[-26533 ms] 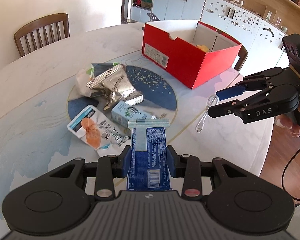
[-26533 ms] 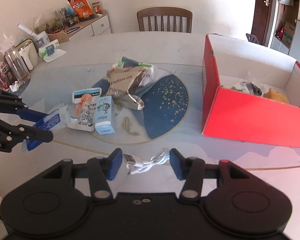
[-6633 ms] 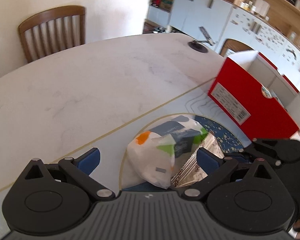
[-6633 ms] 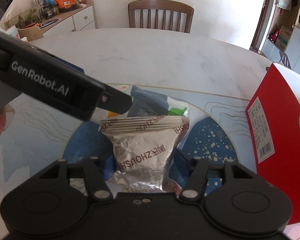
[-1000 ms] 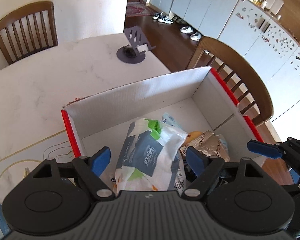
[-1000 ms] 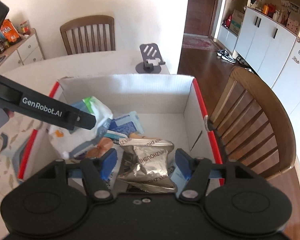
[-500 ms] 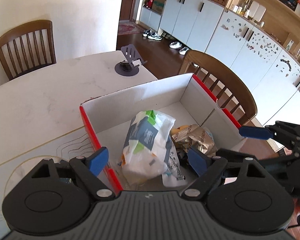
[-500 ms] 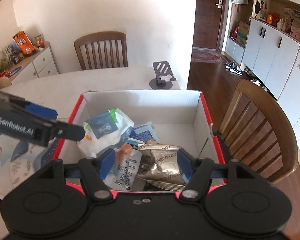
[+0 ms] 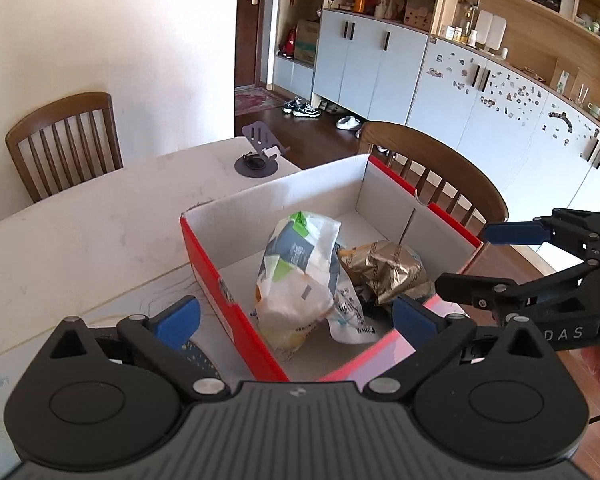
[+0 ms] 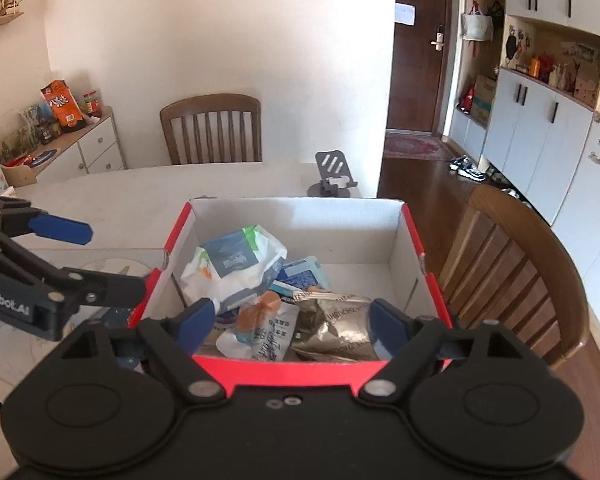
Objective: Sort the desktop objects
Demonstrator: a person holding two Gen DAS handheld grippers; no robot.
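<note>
Both tools hover above the red box [image 10: 292,372] with nothing between their fingers; the left hand-held gripper [image 9: 296,318] has just been opening and now stands spread to its widest, its blue pads framing the box's near corner, while the right hand-held gripper [image 10: 290,318] has likewise just been opening and is spread wide, empty, over the near wall; inside the box, the white snack bag [image 10: 236,268] with its grey-blue and green print lies toward 9 o'clock in the right wrist view, the crinkled silver-gold foil pouch [image 10: 340,328] toward 5 o'clock, a white sachet with an orange picture [image 10: 260,328] at 6 o'clock, and a pale blue packet [image 10: 304,274] near the middle, all heaped and overlapping; the desk [image 9: 80,240] beyond the box shows bare marble apart from a grey phone stand [image 9: 260,152] at 12 o'clock, which looks like a fixture rather than clutter; the patterned patch of desk just left of the box is mostly hidden behind the left tool, so I cannot tell whether anything is left there; on this showing the sorting looks nearly or wholly done, the last two packets delivered, leaving only a check of the hidden near side of the desk for stragglers.
</note>
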